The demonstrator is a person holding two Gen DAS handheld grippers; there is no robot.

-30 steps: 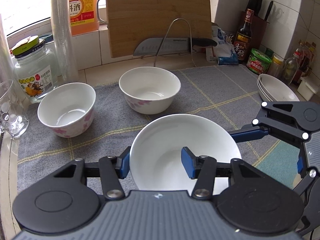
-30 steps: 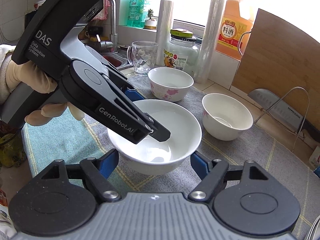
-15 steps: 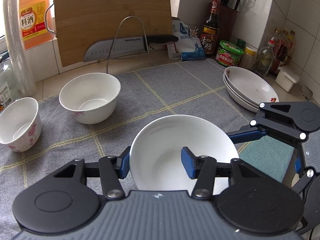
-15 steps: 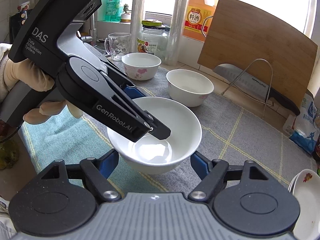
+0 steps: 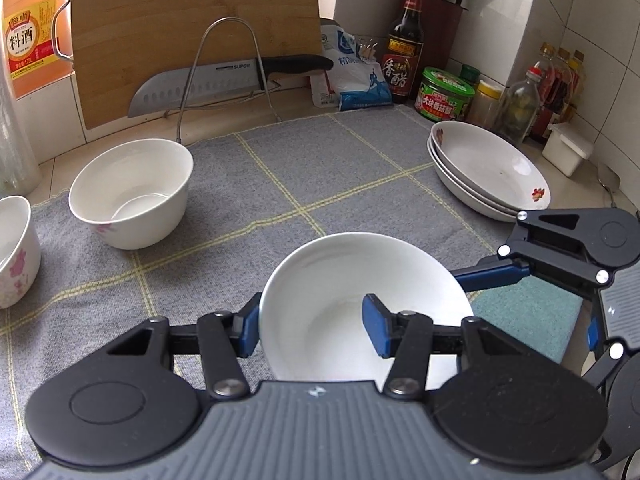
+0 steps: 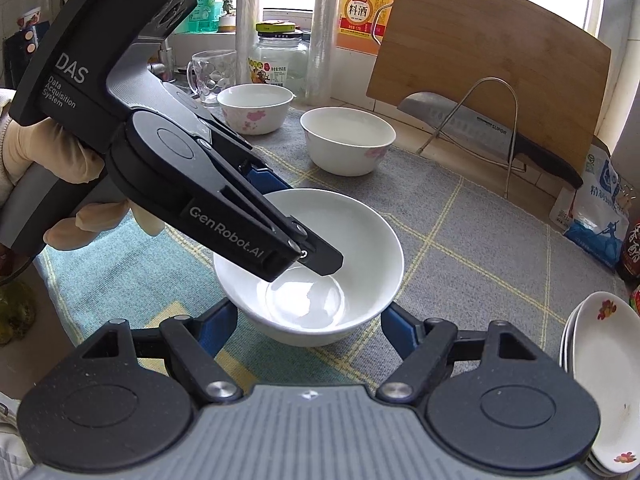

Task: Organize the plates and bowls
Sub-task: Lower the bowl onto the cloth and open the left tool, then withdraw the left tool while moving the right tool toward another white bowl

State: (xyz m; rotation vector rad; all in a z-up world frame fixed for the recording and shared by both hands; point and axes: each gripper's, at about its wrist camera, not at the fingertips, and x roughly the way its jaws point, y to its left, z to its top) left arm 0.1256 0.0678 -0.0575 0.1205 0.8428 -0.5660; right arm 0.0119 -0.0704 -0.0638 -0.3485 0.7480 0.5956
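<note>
My left gripper (image 5: pixel 312 330) is shut on the rim of a plain white bowl (image 5: pixel 352 304), one finger inside, one outside, holding it above the grey mat (image 5: pixel 320 168). The same bowl (image 6: pixel 320 256) shows in the right wrist view, with my open right gripper (image 6: pixel 310 330) straddling its near side without gripping. Two more white bowls with pink flowers (image 5: pixel 132 192) (image 5: pixel 14 252) stand at the left. A stack of shallow floral plates (image 5: pixel 488 168) sits at the right.
A knife (image 5: pixel 224 80) on a wire rack and a wooden cutting board (image 5: pixel 192 32) stand at the back. Bottles and jars (image 5: pixel 444 92) line the back right corner. A glass jar (image 6: pixel 280 60) and glass mug (image 6: pixel 212 76) stand by the window.
Both grippers have swung rightward with the bowl; the plate stack has come more into view and the left bowls have slid toward the left edge.
</note>
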